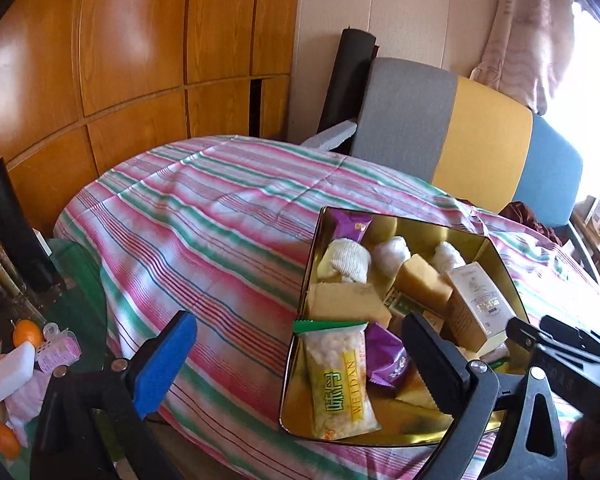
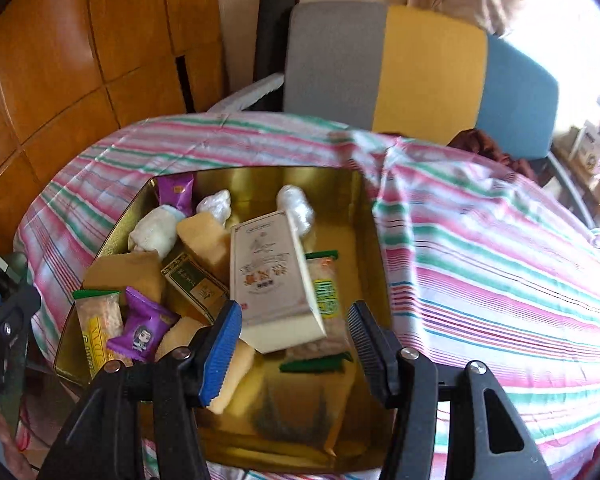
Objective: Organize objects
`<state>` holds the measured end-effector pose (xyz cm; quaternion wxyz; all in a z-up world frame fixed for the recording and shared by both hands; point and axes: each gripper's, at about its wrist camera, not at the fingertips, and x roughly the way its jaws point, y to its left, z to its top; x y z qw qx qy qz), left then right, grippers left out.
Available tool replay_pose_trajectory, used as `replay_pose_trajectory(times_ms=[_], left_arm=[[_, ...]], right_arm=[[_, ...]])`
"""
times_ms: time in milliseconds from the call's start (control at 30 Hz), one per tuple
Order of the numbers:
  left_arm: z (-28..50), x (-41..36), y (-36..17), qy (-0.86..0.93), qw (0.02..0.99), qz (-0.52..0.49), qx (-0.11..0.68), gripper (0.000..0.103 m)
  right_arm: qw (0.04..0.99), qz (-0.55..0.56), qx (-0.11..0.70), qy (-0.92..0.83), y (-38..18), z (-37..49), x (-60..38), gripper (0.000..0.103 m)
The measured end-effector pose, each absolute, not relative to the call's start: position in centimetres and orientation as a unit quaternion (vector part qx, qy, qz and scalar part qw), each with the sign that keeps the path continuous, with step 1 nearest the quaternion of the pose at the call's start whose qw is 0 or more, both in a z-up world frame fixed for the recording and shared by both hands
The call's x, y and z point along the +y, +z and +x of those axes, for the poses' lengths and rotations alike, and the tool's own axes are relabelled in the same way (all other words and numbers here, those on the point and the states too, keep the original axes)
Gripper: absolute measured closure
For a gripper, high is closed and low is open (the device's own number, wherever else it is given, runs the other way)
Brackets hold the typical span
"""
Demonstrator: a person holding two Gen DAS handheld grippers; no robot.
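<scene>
Around the scene: striped cloth (image 1: 220, 216) covers the table, a grey-yellow-blue chair (image 1: 460, 136) sits upper right of frame, wood panel wall (image 1: 120, 60) upper left. At lower left in the left wrist view, a glass side surface holds an orange (image 1: 27, 332), a white bar (image 1: 10, 372) and a pink hair roller (image 1: 58, 350).

Gold tin box (image 2: 370, 216) sits on the cloth, centre of the right wrist view, crowded: two purple snack packets, one at the far corner (image 2: 176, 192) and one nearer (image 2: 142, 334), a green-topped puffed snack bag (image 1: 340, 376), yellow cake blocks (image 2: 206, 240), white wrapped rolls (image 2: 154, 232), a green-label carton (image 2: 194, 284).

White carton (image 2: 272, 276) is tall, cream-sided, faint print on its face, tilted, leaning on the other snacks in the tin.

Right tool (image 2: 292, 336) is spread wide, released; the carton's lower end lies between its fingers, contact unclear. Left tool (image 1: 296, 360) is also spread, gripping nothing, over the tin's left edge, its blue pad (image 1: 164, 364) over bare cloth.
</scene>
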<state>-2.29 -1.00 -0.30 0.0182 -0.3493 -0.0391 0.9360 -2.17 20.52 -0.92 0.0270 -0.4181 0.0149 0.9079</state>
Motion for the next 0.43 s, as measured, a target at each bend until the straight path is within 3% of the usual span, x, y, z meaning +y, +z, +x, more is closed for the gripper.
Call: replay_pose_trajectory(times_ms=[433], left_arm=[[-0.9, 0.4, 0.2, 0.942, 0.032, -0.332, -0.02, 0.0]], right_arm=[[0.041, -0.397, 0.011, 0.917, -0.3, 0.4, 21.0, 0.046]])
